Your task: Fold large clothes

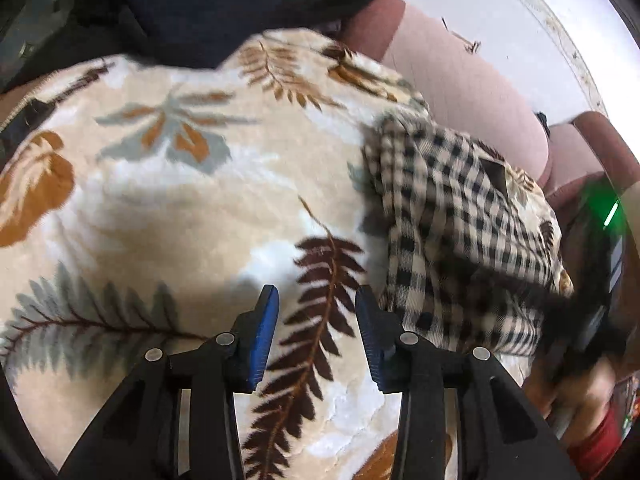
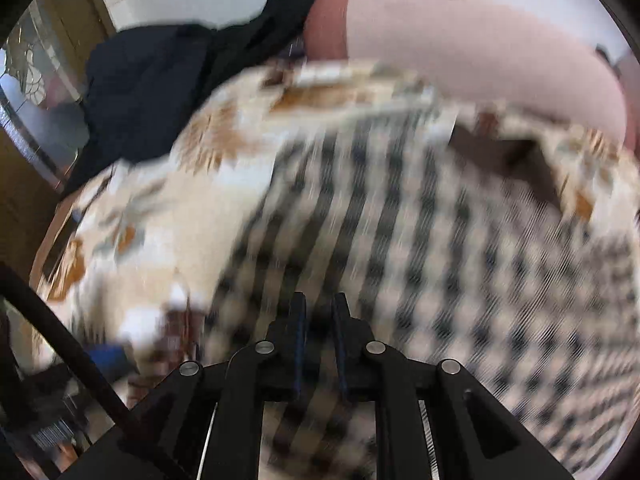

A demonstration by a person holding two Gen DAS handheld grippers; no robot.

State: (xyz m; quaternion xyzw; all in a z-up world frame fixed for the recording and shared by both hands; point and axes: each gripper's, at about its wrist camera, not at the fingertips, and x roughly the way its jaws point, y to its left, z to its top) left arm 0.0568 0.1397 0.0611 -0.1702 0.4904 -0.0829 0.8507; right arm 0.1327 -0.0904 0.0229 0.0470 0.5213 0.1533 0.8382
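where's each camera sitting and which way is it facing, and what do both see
Left wrist: rides the left tool, angled down at the leaf-print blanket; open jaws show, nothing between them.
Right wrist: rides the right tool, angled down at the checked garment; narrow gap, blurred.
Shared: blanket, checked garment, dark clothing, pink sofa back.

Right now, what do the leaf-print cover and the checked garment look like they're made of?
Leaf-print cover: plush, fleece-like pile, matte; surface looks fuzzy and softly ridged, so probably a synthetic blanket.
Checked garment: thin woven cloth, matte; a fine diagonal weave shows in the pale squares, and it creases sharply. Looks like cotton or flannel; fibre not certain.
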